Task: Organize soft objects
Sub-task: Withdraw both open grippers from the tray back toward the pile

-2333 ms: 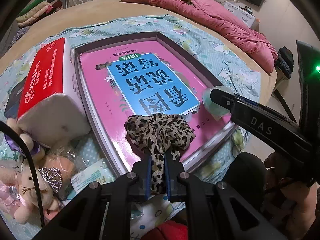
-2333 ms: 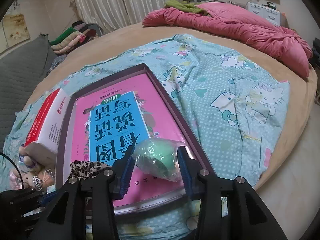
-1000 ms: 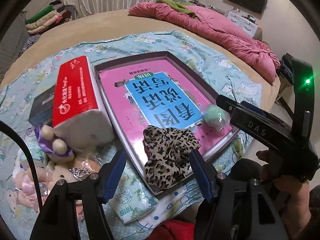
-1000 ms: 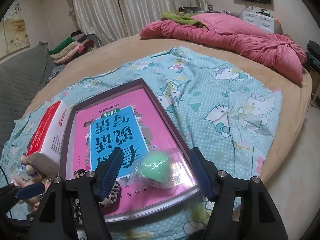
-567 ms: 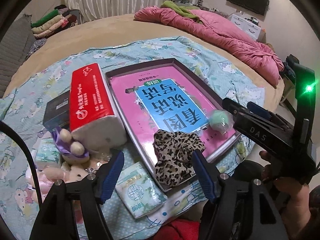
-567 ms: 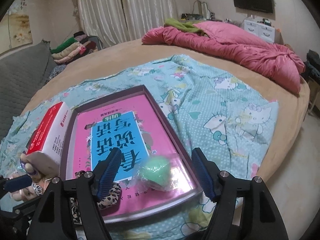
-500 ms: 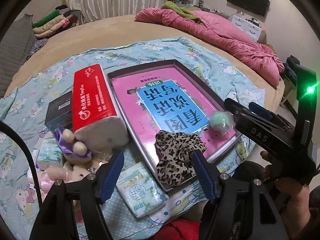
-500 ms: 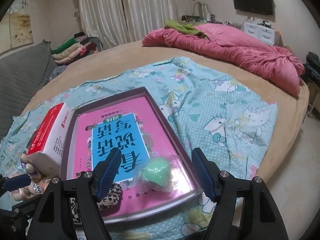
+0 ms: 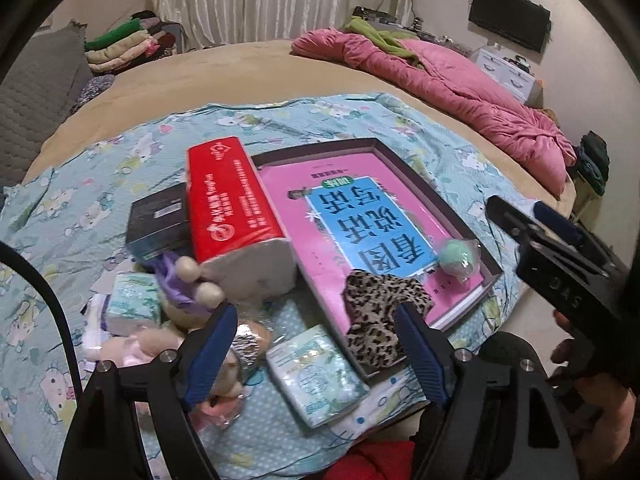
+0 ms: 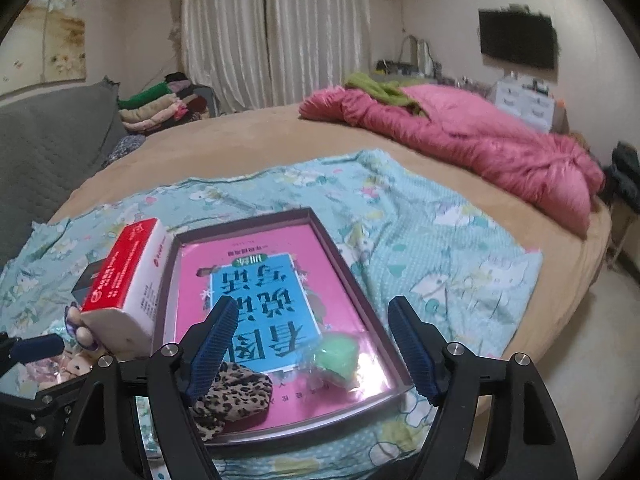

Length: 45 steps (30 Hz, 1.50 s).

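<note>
Both grippers let go and lifted away.
The left gripper and right gripper have just been opening, jaws wide and empty; scrunchie and green ball now lie in the tray.

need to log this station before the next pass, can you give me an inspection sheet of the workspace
surface: teal cartoon-print sheet spread over a tan bed.
job's things: leopard scrunchie draped over the near rim of the box tray; wrapped green ball lying inside it.
clutter: red tissue pack, black box, plush toys, pocket tissue packs.
grippers: left gripper and right gripper both open, empty, jaws just been opening.
cables: black cable at left edge.
surroundings: pink duvet, curtains, wall TV.
</note>
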Each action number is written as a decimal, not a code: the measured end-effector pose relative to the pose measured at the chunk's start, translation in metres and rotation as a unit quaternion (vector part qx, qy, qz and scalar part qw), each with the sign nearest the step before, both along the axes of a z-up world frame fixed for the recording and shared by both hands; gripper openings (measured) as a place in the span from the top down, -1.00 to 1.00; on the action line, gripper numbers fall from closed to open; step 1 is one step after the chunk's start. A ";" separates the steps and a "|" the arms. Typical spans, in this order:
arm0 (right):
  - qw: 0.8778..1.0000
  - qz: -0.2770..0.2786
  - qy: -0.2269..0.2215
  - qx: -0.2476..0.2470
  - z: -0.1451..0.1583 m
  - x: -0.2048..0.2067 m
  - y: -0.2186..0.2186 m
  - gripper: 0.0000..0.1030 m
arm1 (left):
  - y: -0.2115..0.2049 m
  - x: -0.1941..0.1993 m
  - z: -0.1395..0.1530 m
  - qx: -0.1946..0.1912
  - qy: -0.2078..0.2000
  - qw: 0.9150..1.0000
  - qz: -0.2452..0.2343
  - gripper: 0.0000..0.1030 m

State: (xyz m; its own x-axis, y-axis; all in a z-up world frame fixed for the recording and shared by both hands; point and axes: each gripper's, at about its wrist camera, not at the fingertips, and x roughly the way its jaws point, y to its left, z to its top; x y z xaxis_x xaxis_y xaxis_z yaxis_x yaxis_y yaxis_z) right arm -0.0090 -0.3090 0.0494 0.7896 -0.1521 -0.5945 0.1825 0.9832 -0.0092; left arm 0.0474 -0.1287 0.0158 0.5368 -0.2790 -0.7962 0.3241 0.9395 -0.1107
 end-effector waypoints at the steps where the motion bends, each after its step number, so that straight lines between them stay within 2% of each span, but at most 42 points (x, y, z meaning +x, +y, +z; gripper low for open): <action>1: 1.000 0.003 -0.006 -0.007 0.004 -0.002 0.004 -0.53 | 0.004 0.000 0.001 -0.002 0.001 1.000 0.004 -0.56; 5: 0.999 0.017 -0.022 -0.022 0.016 -0.008 0.018 -0.53 | 0.018 0.000 0.004 -0.006 0.000 1.000 0.016 -0.56; 11: 0.999 0.041 -0.030 -0.009 0.034 -0.012 0.032 -0.53 | 0.035 -0.004 0.011 -0.002 -0.011 0.999 0.031 -0.56; 14: 0.998 0.049 -0.037 -0.019 0.040 -0.016 0.040 -0.53 | 0.044 -0.006 0.015 -0.006 -0.011 0.999 0.039 -0.56; 24: 0.994 0.102 -0.025 -0.014 0.048 -0.022 0.071 -0.54 | 0.082 -0.010 0.028 -0.010 -0.015 0.997 0.073 -0.57; 31: 0.991 0.126 -0.030 -0.019 0.057 -0.029 0.088 -0.54 | 0.125 -0.010 0.034 -0.019 -0.017 0.993 0.119 -0.57; 39: 0.989 0.144 -0.032 -0.013 0.062 -0.031 0.097 -0.54 | 0.166 -0.012 0.029 -0.016 -0.006 0.986 0.164 -0.57; 45: 0.985 0.171 -0.013 -0.019 0.052 -0.031 0.110 -0.54 | 0.186 -0.014 0.018 -0.017 0.004 0.983 0.182 -0.57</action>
